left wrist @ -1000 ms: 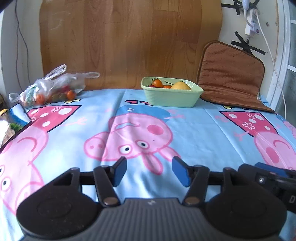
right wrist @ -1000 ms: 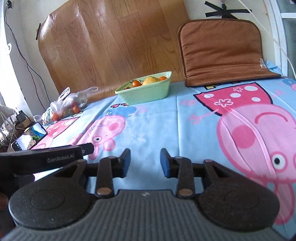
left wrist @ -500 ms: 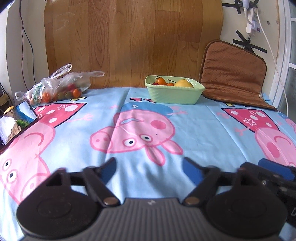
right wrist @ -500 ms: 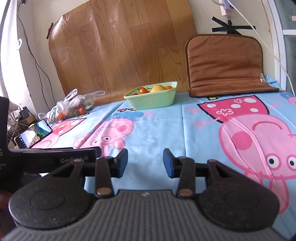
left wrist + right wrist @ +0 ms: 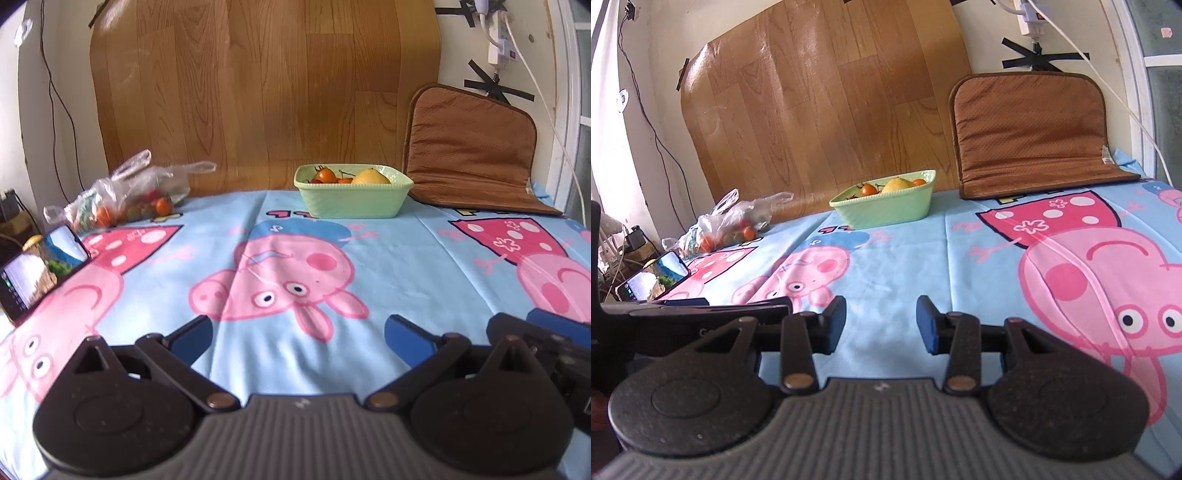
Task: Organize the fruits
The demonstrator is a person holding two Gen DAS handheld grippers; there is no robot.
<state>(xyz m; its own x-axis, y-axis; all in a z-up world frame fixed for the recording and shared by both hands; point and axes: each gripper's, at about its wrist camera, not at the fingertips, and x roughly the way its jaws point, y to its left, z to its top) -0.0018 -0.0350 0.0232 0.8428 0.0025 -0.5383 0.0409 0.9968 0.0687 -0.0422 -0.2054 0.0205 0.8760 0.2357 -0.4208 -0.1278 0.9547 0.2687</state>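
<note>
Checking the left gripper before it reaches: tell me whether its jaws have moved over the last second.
Yes. The left gripper jaws have spread wider, outward across the pig-print blue tablecloth.

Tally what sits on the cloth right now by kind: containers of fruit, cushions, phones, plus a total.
Green bowl with fruit: 1
Plastic bag with fruit: 1
Brown cushion: 1
Phone: 1
Total: 4
Fruit pieces are too small and overlapped to count.
</note>
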